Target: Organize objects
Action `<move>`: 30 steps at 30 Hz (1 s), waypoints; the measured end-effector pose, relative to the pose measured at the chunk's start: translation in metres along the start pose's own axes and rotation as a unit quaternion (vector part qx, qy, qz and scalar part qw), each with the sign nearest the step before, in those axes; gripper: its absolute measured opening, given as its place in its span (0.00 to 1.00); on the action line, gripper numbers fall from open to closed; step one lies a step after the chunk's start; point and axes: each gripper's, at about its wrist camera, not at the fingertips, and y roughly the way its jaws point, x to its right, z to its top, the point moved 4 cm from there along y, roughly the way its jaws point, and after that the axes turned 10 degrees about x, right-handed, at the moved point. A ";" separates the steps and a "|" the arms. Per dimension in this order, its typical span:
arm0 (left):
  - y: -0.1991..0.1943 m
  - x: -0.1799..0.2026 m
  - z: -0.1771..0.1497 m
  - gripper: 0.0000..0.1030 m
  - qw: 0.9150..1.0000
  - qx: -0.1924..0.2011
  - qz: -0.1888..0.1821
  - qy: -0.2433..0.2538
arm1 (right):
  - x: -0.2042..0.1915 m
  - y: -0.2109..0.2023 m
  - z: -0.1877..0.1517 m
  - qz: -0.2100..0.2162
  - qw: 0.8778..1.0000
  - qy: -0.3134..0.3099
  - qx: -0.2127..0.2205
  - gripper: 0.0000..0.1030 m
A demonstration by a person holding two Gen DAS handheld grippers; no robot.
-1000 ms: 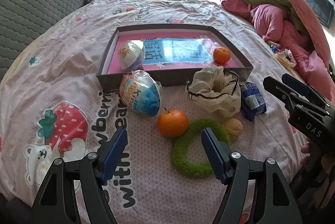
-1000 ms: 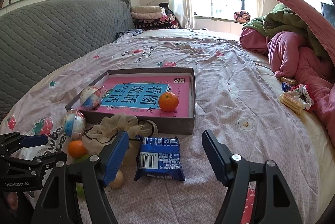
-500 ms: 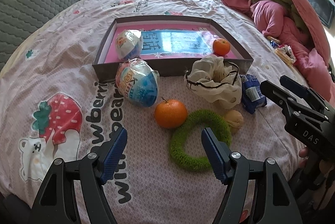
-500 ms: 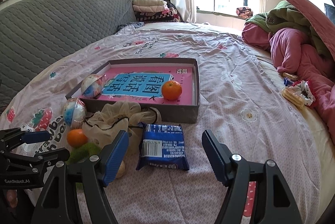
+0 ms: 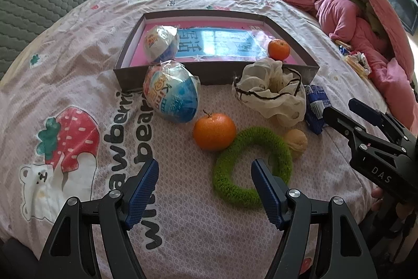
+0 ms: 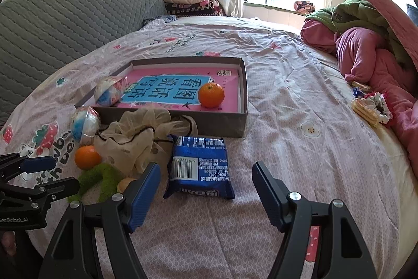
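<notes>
Orange [image 5: 214,132] shows whole from the left gripper [image 5: 203,186] — both grippers' jaws spread, empty.

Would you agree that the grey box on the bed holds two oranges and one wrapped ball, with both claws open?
Not quite: the grey box holds one orange, beside the wrapped ball, as the right wrist view shows. Both claws are open.

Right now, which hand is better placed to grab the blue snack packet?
The right. Its open tongs point straight at the packet just ahead; the left tongs face the green ring instead.
</notes>
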 end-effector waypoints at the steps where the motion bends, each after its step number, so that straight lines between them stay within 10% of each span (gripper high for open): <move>1: 0.001 0.000 -0.001 0.72 1.000 -0.002 0.000 0.001 | 0.000 0.001 0.000 0.000 1.000 0.001 -0.002 0.70; 30: 0.017 0.001 -0.014 0.72 0.999 -0.032 -0.008 -0.009 | 0.000 0.014 -0.012 0.003 0.999 0.009 -0.037 0.70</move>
